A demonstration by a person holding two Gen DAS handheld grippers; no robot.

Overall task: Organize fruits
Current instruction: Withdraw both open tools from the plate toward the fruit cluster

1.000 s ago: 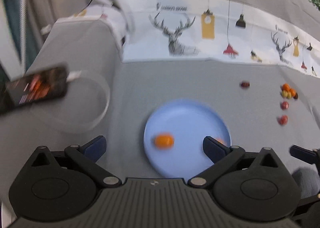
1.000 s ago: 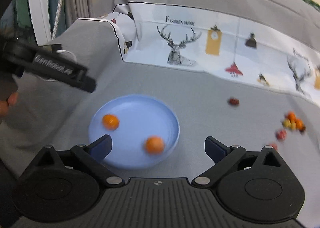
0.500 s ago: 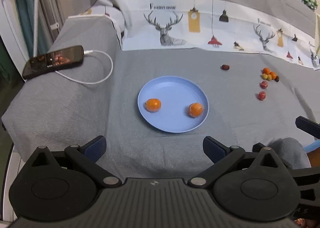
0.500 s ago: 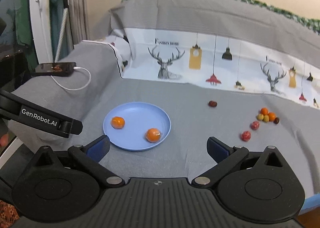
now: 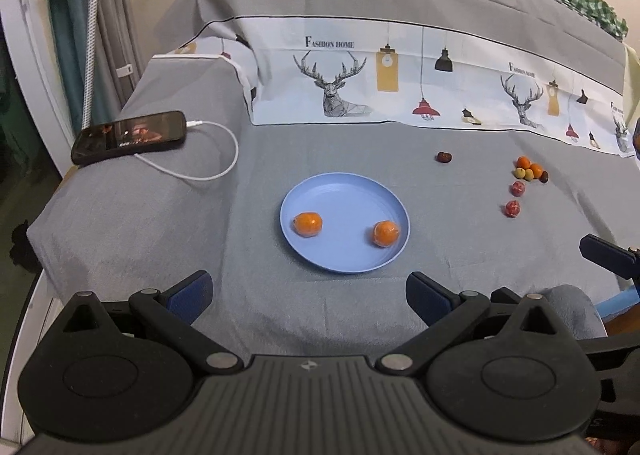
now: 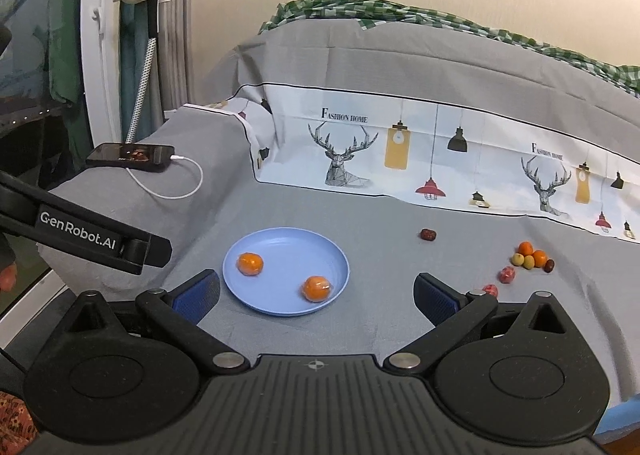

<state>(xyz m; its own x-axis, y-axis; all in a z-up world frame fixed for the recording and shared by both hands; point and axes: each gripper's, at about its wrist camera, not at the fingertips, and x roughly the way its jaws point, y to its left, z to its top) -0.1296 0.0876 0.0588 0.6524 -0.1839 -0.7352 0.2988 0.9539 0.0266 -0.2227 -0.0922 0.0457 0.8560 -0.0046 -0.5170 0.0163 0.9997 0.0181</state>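
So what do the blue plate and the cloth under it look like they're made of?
Blue plate: probably plastic or melamine, with an even pale-blue colour, a soft satin sheen and faint concentric rings in the well. Grey cloth: woven fabric, matte, creased and draped over the edge; its printed band shows deer and lamps.

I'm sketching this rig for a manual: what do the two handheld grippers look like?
Both the left gripper and right gripper are matte black plastic with round pivot discs, silver pins, ribbed centre and blue-padded fingers. White "GenRobot.AI" lettering marks the left one's side.
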